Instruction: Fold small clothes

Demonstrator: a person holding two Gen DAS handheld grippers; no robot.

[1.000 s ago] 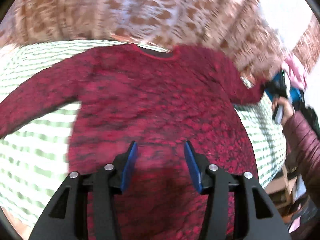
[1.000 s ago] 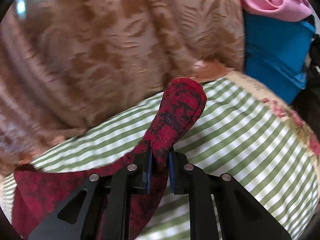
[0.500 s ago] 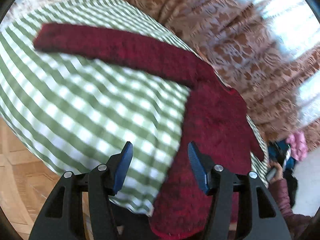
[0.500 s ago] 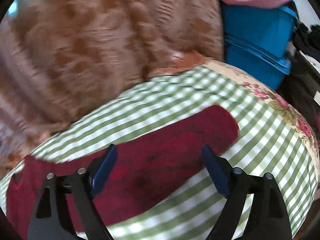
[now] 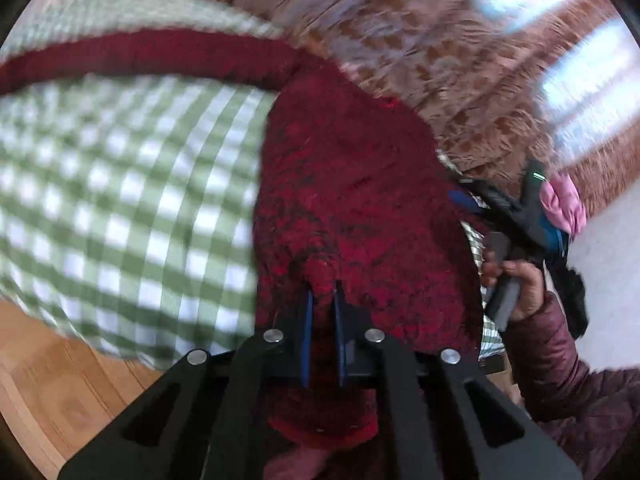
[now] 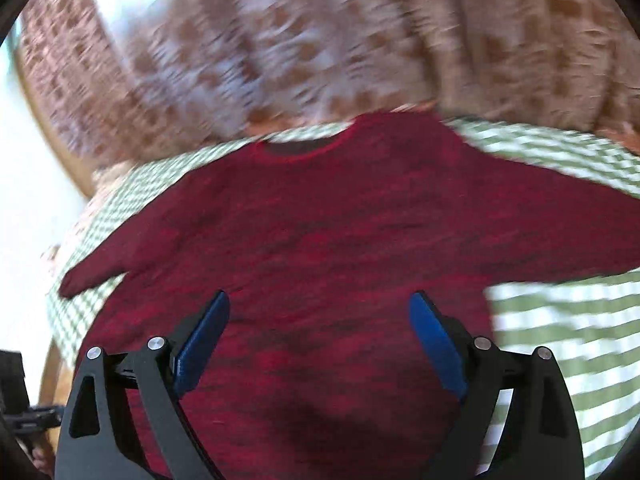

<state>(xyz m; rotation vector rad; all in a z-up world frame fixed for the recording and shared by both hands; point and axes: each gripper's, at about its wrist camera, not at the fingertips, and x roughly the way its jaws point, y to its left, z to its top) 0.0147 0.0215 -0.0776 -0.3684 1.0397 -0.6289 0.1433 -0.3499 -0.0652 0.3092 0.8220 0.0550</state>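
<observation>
Now pinching the one red sweater (image 5: 360, 200) hem with left hand-held gripper (image 5: 322, 304); right hand-held gripper (image 6: 318, 312) spread wide, swung over its middle.

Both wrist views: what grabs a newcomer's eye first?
The red knit sweater dominates, spread flat with sleeves out across the green-and-white checked cloth. In the left wrist view the left gripper is shut on a pinch of sweater near its hem, while the right gripper hangs wide open over the sweater's body. Behind, a brown patterned curtain fills the background.
</observation>
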